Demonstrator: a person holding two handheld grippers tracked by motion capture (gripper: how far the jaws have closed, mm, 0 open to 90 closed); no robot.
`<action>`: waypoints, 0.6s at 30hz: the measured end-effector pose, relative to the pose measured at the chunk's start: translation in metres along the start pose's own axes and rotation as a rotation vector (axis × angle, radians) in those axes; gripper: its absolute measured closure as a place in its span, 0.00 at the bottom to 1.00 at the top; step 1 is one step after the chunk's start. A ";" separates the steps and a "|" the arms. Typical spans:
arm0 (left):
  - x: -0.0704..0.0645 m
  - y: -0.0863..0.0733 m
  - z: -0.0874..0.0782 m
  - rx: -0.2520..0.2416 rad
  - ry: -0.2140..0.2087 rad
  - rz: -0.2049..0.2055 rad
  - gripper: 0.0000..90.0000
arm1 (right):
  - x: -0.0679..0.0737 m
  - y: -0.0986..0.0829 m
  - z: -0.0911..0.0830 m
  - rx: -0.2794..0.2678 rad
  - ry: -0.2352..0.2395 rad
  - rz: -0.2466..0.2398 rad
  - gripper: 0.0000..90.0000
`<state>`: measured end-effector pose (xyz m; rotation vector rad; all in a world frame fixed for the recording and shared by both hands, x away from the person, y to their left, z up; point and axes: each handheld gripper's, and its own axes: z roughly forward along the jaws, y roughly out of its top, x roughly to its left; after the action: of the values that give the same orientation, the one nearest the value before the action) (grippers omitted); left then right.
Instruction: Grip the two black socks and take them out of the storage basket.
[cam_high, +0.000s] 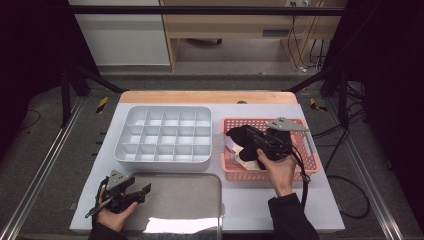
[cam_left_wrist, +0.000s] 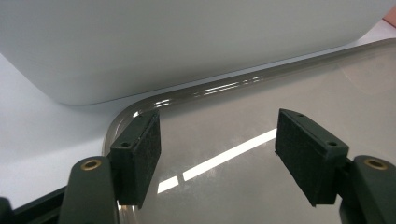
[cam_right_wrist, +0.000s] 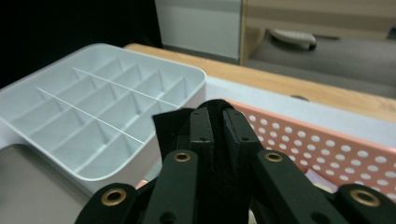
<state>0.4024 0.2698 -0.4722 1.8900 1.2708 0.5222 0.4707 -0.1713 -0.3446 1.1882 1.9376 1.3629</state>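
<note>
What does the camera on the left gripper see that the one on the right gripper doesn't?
The left gripper view has the left gripper with jaws apart over a shiny metal tray. The right gripper view has the right gripper clamped on a black cloth, above the pink basket, with the wooden table edge behind. Both show the white divided organiser.

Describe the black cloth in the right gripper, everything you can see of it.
The black cloth is a soft, dark, matte fabric piece. The right gripper is shut on it, a loose flap sticking out beside the jaws. In the high view it hangs bunched over the pink basket, above pale items there. What kind of item it is cannot be told.
</note>
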 end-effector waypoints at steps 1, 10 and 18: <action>0.000 0.000 0.000 0.000 0.000 0.000 0.34 | 0.001 0.000 -0.005 -0.020 0.010 -0.002 0.92; -0.001 0.000 0.001 0.000 0.000 0.001 0.34 | 0.011 -0.002 -0.036 -0.079 0.084 -0.035 0.91; -0.001 0.001 0.000 -0.004 -0.011 0.002 0.34 | 0.017 -0.009 -0.052 -0.082 0.137 -0.070 0.92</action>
<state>0.4023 0.2684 -0.4717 1.8882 1.2602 0.5149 0.4185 -0.1832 -0.3317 1.0023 1.9762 1.5065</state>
